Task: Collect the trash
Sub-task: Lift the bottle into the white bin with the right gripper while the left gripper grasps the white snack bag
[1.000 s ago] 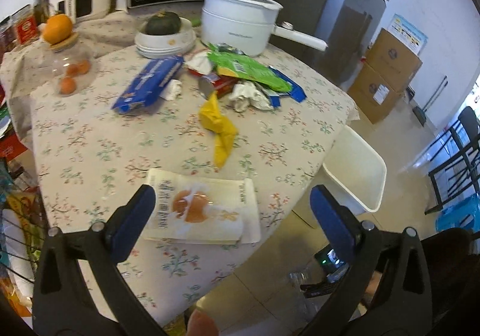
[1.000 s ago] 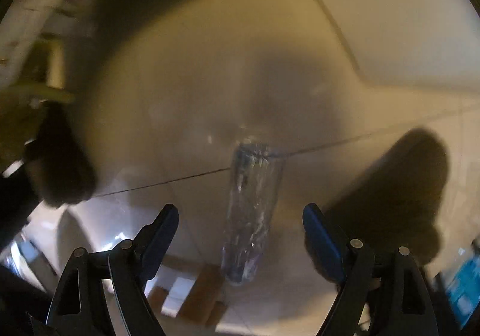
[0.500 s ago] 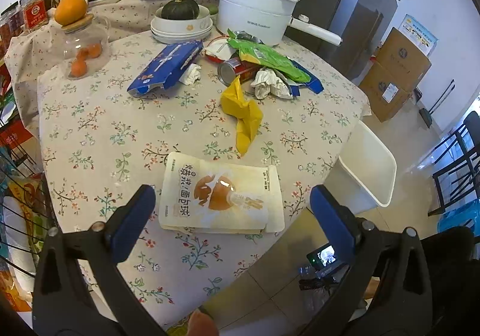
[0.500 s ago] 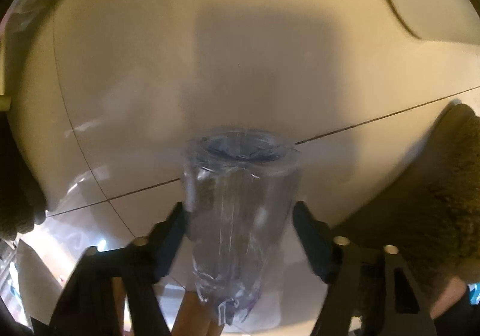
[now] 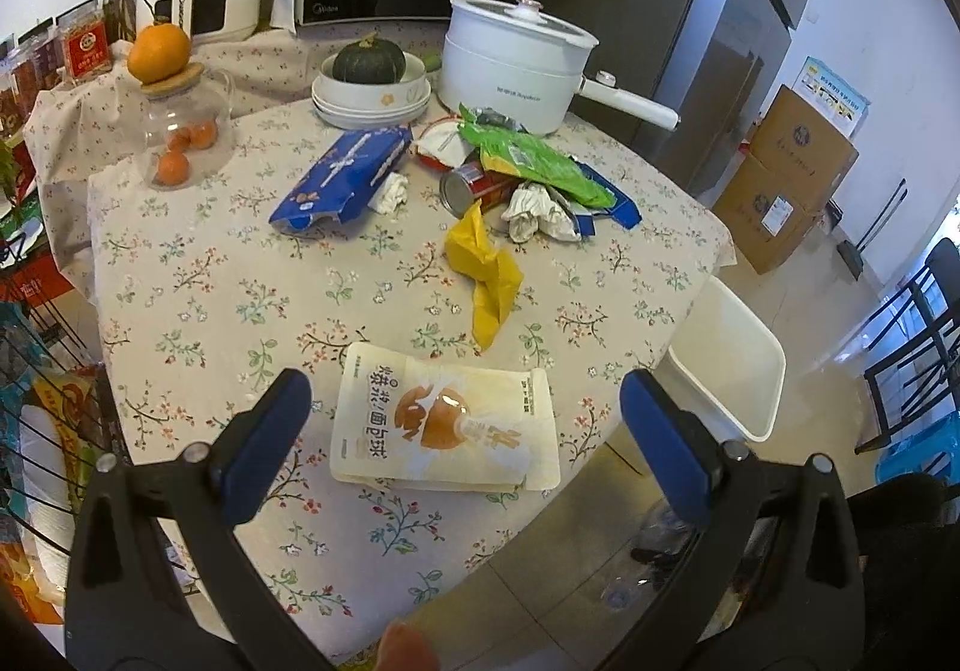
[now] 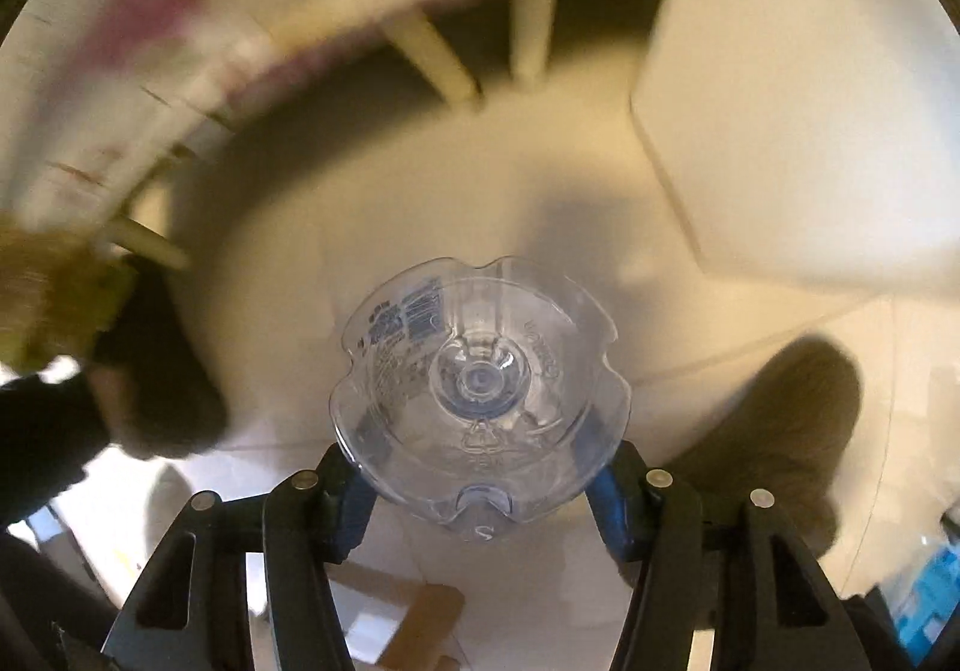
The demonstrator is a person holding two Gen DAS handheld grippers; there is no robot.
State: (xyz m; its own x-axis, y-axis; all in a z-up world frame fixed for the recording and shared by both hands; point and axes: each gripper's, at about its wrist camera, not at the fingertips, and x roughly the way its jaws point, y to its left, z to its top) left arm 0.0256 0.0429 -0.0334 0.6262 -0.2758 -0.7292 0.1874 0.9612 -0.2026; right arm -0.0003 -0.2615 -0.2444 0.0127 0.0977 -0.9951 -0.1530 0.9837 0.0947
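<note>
One clear bottle (image 6: 480, 401), right gripper (image 6: 480, 491) clamped.

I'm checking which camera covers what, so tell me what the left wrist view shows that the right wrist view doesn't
Only the left wrist view shows the tabletop trash: a snack pouch, yellow wrapper, blue packet, can, with the left gripper open above them. Only the right wrist view shows the right gripper shut on a clear plastic bottle, bottom facing the camera. Both show the white bin and the floor.
</note>
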